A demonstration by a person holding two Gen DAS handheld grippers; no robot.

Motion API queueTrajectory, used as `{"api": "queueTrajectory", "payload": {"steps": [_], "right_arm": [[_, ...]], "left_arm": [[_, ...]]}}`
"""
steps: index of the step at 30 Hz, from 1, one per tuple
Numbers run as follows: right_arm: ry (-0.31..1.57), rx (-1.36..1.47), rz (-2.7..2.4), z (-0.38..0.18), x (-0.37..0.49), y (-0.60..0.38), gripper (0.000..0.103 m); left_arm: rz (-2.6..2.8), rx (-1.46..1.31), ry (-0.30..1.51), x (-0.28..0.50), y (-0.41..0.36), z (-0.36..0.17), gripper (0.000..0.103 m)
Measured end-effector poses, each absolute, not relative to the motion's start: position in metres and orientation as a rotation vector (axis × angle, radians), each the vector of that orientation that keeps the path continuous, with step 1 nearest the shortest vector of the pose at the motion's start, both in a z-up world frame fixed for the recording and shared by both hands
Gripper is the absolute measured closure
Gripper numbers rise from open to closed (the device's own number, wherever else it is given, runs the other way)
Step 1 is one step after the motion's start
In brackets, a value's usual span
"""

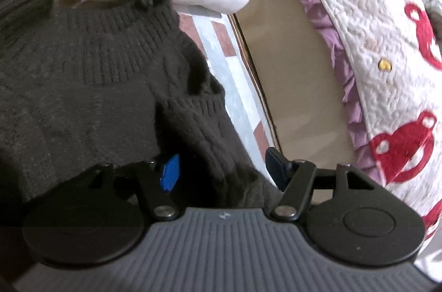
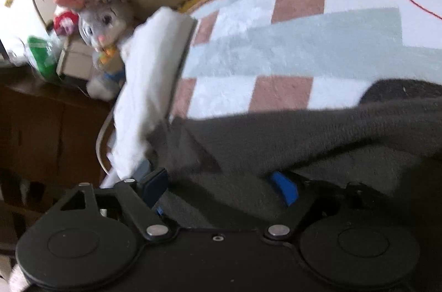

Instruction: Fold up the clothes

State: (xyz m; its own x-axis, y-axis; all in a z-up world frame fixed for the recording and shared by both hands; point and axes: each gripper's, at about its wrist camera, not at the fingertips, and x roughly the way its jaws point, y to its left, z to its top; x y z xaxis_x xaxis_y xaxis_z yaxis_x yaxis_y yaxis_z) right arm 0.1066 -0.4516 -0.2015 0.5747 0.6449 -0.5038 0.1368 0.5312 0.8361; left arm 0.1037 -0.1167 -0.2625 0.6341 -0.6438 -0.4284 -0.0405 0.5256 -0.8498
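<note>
Left gripper (image 1: 225, 170): jaws apart, we see dark sweater (image 1: 91, 76) bunched between them, not pinched.
Right gripper (image 2: 221, 187): jaws wide apart over same knit, pads clear of it.
Why: we judge both just let go to lay a fold.
Sweater location: on checked blanket (image 2: 290, 51).
Count: one sweater, one white garment (image 2: 154, 81), one plush rabbit (image 2: 102, 23).

checked bed cover (image 2: 290, 48) (pink, white, grey squares), dark knit sweater (image 1: 91, 76) and white garment (image 2: 154, 65) on it
</note>
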Motion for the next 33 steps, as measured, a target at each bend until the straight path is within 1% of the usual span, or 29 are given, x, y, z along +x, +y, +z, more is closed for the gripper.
{"api": "queueTrajectory", "payload": {"steps": [1,2,3,4,5,7,11,15,16,17,21,24,25,26,27,28,29,30,31,32,33], "right_arm": [[0.896,0.954,0.356,-0.2,0.107,-0.451,0.041],[0.845,0.891,0.341,-0.195,0.107,-0.449,0.09],[0.792,0.811,0.334,-0.188,0.105,-0.446,0.09],[0.737,0.768,0.339,-0.182,0.102,-0.447,0.09],[0.706,0.785,0.339,-0.179,0.1,-0.453,0.091],[0.673,0.806,0.325,-0.173,0.098,-0.464,0.091],[0.621,0.644,0.291,-0.153,0.102,-0.468,0.092],[0.607,0.555,0.288,-0.147,0.115,-0.464,0.092],[0.612,0.547,0.283,-0.149,0.119,-0.463,0.092],[0.615,0.542,0.275,-0.152,0.122,-0.464,0.092],[0.639,0.565,0.24,-0.166,0.129,-0.467,0.093],[0.73,0.574,0.181,-0.17,0.135,-0.465,0.092],[0.771,0.582,0.155,-0.169,0.137,-0.466,0.092],[0.801,0.585,0.124,-0.165,0.136,-0.469,0.086],[0.798,0.594,0.099,-0.156,0.129,-0.478,0.072],[0.778,0.607,0.081,-0.145,0.118,-0.491,0.064],[0.758,0.62,0.062,-0.135,0.107,-0.505,0.052],[0.739,0.633,0.044,-0.124,0.096,-0.518,0.051],[0.719,0.646,0.027,-0.113,0.085,-0.531,0.051],[0.699,0.659,0.009,-0.102,0.074,-0.545,0.048],[0.68,0.665,-0.02,-0.091,0.059,-0.56,0.044]], "left_arm": [[-0.418,-0.934,0.83,0.105,-0.12,-0.261,0.048],[-0.424,-0.91,0.841,0.107,-0.123,-0.261,0.061],[-0.435,-0.9,0.856,0.11,-0.125,-0.261,0.067],[-0.445,-0.9,0.87,0.115,-0.128,-0.261,0.08],[-0.458,-0.888,0.871,0.121,-0.13,-0.259,0.088],[-0.491,-0.817,0.845,0.133,-0.139,-0.246,0.088],[-0.547,-0.677,0.789,0.155,-0.159,-0.222,0.088],[-0.554,-0.621,0.776,0.176,-0.169,-0.217,0.089],[-0.548,-0.601,0.765,0.179,-0.171,-0.216,0.092],[-0.536,-0.577,0.756,0.182,-0.172,-0.216,0.094],[-0.465,-0.485,0.769,0.191,-0.18,-0.216,0.094],[-0.402,-0.403,0.817,0.188,-0.189,-0.222,0.093],[-0.378,-0.372,0.835,0.188,-0.193,-0.224,0.089],[-0.362,-0.35,0.846,0.186,-0.195,-0.225,0.085],[-0.37,-0.361,0.835,0.182,-0.193,-0.222,0.079],[-0.383,-0.375,0.817,0.178,-0.189,-0.217,0.065],[-0.412,-0.403,0.778,0.17,-0.184,-0.21,0.053],[-0.443,-0.422,0.733,0.16,-0.178,-0.201,0.047],[-0.469,-0.436,0.695,0.151,-0.174,-0.194,0.039],[-0.48,-0.431,0.678,0.144,-0.175,-0.188,0.038],[-0.491,-0.426,0.661,0.137,-0.176,-0.182,0.037]]}}
